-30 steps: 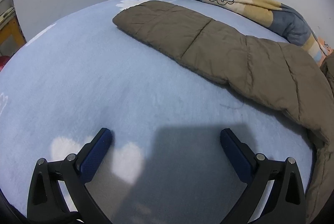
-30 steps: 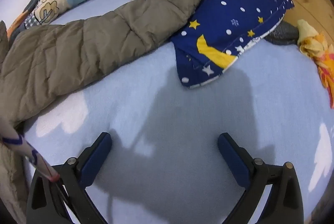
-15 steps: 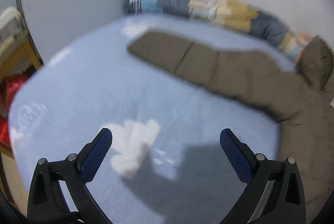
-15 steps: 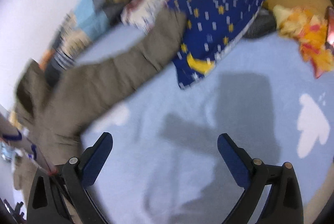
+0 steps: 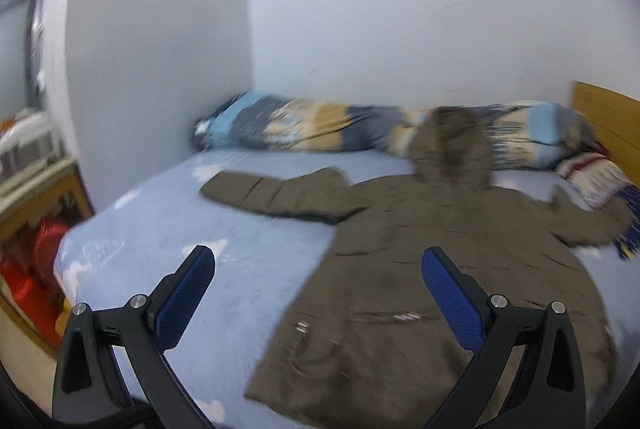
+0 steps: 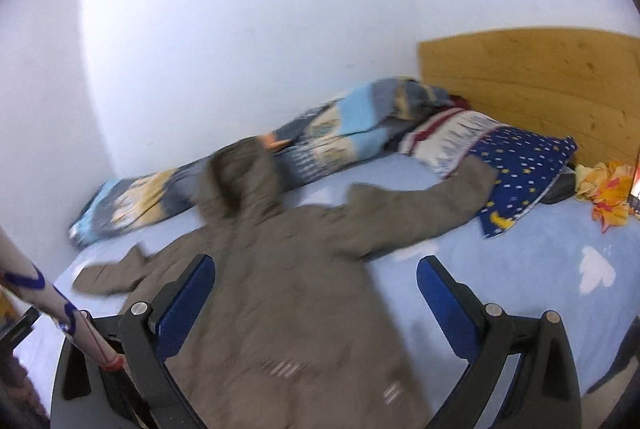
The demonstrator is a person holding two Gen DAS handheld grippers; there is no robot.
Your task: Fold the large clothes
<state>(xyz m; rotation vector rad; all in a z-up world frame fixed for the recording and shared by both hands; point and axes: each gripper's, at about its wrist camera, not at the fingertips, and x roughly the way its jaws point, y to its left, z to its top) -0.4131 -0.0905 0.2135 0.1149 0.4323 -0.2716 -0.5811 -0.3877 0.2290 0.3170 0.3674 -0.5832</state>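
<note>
A brown padded hooded coat (image 5: 432,269) lies spread flat on the light blue bed (image 5: 168,229), sleeves stretched out left and right, hood toward the wall. It also shows in the right wrist view (image 6: 288,269). My left gripper (image 5: 318,293) is open and empty, held above the coat's left side. My right gripper (image 6: 314,303) is open and empty, held above the coat's right side. Neither touches the coat.
A rolled patterned quilt (image 5: 320,125) lies along the back wall. A navy star pillow (image 6: 524,169) and a wooden headboard (image 6: 540,77) are at the right, with an orange cloth (image 6: 608,193). A wooden shelf with red items (image 5: 36,249) stands left of the bed.
Both grippers have lifted up and back from the bed surface, so the whole coat has come into view. Both stay open and empty.
</note>
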